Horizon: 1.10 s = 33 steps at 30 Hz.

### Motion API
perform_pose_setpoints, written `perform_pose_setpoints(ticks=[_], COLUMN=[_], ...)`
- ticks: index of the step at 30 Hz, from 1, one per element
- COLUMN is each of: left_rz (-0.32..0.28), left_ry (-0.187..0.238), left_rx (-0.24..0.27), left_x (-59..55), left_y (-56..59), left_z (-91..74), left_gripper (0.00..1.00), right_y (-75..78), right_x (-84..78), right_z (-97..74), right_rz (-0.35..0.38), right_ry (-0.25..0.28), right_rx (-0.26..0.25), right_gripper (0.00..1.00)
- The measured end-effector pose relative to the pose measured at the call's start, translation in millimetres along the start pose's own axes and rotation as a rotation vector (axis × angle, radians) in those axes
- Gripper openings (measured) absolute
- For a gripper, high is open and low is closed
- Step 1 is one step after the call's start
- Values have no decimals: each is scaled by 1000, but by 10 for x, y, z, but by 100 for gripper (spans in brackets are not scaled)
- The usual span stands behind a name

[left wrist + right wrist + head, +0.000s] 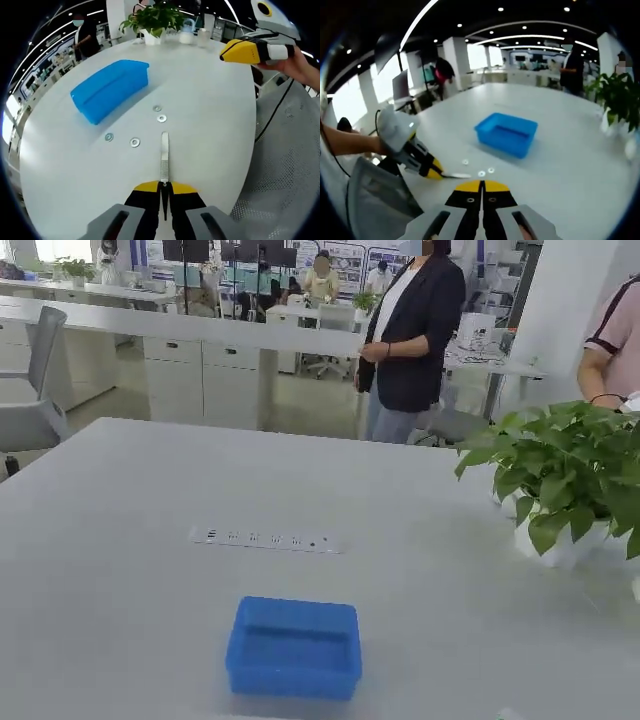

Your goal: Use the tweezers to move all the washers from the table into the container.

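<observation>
- Head view: the white tabletop [120, 540] carries a blue container [293, 648], a shallow open rectangular tub near the front edge. A white power strip [267, 538] lies flat beyond it. A potted plant [570, 480] in a white pot stands at the right. Behind the tabletop a person [410, 330] in a dark jacket stands with hands together.
- Left gripper view: here the small parts come into sight. The left claw [165, 192] is clamped narrowly on the handle end of the tweezers [164, 152]. These are slim and silver and point straight ahead, low over the tabletop. Four washers [135, 142] lie flat on the bare surface just past the tweezer tip. Two are close together ahead of the tip, and two sit further left, nearer the long side of the container. All four are small silvery rings, outside the tub. The right claw [226, 54] hangs in the air at the upper right, gripped by a hand [300, 65].
- Right gripper view: the right claw's two jaws are pressed together with nothing between them. From this side the tub's inside shows, and I can make out nothing in it. Three washers show near the tweezer tip, between it and the tub. The plant stands at the far right.
</observation>
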<state>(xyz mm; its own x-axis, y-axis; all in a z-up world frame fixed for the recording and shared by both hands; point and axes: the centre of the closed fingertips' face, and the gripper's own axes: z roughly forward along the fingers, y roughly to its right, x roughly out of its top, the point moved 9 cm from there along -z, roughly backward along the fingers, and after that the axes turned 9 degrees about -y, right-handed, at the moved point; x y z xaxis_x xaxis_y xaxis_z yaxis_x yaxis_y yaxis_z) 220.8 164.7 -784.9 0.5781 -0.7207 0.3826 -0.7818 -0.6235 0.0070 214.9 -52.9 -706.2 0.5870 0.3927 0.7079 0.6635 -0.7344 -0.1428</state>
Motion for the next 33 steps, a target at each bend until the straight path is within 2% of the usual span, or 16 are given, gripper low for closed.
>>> perform_pose_setpoints(ticks=[5, 6, 8, 9, 12, 16, 18, 20, 22, 24, 25, 28, 30, 31, 33], left_rz=[-22, -25, -20, -24, -65, -84, -81, -77, -76, -88, -89, -85, -76, -64, -54], left_ry=[-2, 11, 54, 61, 140, 188, 233, 249, 288, 323, 348, 384, 399, 415, 425], left_rx=[-30, -36, -28, -34, -55, -60, -60, -58, -51, -53, -45, -39, -39, -34, -28], left_x=[6, 17, 51, 65, 150, 217, 266, 286, 323, 353, 376, 417, 449, 474, 502], left_y=[14, 17, 25, 28, 51, 90, 143, 172, 200, 214, 228, 262, 285, 299, 318], left_z=[-30, -54, -116, -139, -245, -354, -447, -503, -579, -646, -697, -796, -843, -872, -906], left_gripper=[3, 3, 2, 2, 2, 2, 2, 2, 2, 2, 2, 2, 2, 2, 2], right_y=[-42, -48, -65, -73, -94, -122, -127, -131, -135, -145, -145, -128, -131, -149, -153], right_x=[25, 39, 55, 63, 69, 63, 61, 55, 36, 12, 10, 1, 1, 9, 58], right_z=[-33, -40, -41, -42, -32, -22, -36, -44, -48, -50, -62, -62, -14, 8, 29], right_rz=[-4, -3, -10, -11, -5, 22, 31, 36, 48, 97, 114, 149, 177, 227, 279], right_ry=[10, 15, 21, 28, 31, 36, 43, 43, 41, 49, 65, 83, 77, 66, 114], right_rx=[4, 9, 24, 29, 40, 56, 62, 64, 76, 114, 125, 144, 190, 231, 263], right_gripper=[0, 0, 0, 0, 0, 0, 0, 0, 0, 0, 0, 0, 0, 0, 3])
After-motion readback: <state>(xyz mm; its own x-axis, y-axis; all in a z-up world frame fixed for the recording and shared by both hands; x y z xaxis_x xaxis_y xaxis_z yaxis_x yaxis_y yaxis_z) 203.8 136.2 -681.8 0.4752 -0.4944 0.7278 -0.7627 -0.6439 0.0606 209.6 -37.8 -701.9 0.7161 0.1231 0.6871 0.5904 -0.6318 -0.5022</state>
